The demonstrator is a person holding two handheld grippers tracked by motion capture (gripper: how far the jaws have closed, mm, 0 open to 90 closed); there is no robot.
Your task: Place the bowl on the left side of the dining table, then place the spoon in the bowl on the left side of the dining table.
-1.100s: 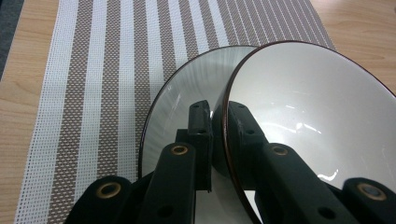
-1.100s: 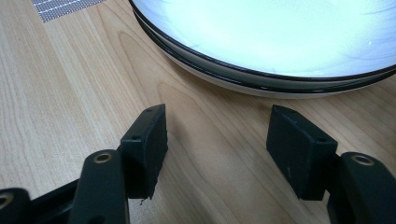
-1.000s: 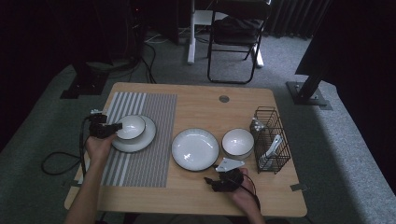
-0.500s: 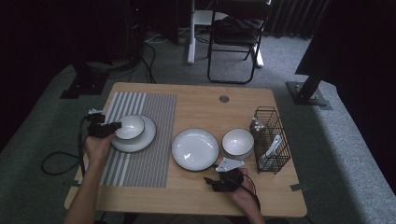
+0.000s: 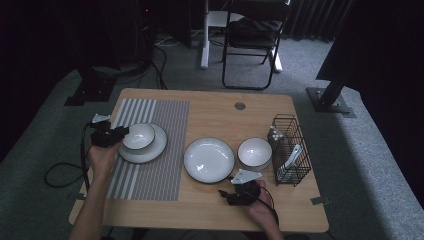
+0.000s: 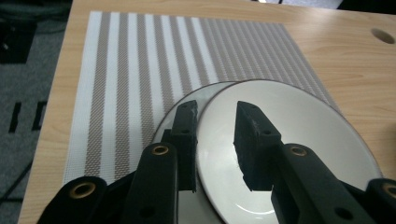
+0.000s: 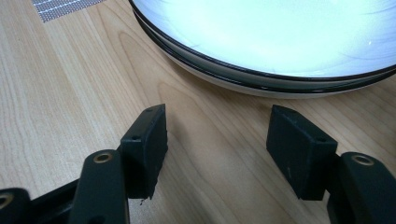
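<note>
While the small bowl (image 5: pixel 139 136) sits on a plate (image 5: pixel 150 151) at the far end of the striped placemat (image 5: pixel 150 170), its near rim passes between the jaws of the left gripper (image 5: pixel 120 133). In the left gripper view that rim (image 6: pixel 280 154) runs through the gap: one jaw stands outside the bowl over the plate (image 6: pixel 187 112), the other inside over the white bottom. The jaws have just been opening, and the pads now stand a little apart from the rim on both sides, gripping nothing.

Right of the placemat, on the bare wooden table (image 5: pixel 210 115), lies a wide shallow plate (image 5: pixel 209 159), and just beside it a second small bowl (image 5: pixel 254 153). Past that bowl stands a black wire basket (image 5: pixel 290 150) with a white utensil leaning inside.

Near the front edge, the right gripper (image 5: pixel 235 196) lies low on the wood, pointing at the wide plate. Its jaws stand wide apart and empty, with the plate's dark-edged rim (image 7: pixel 261 77) just ahead of their tips, not touching.
</note>
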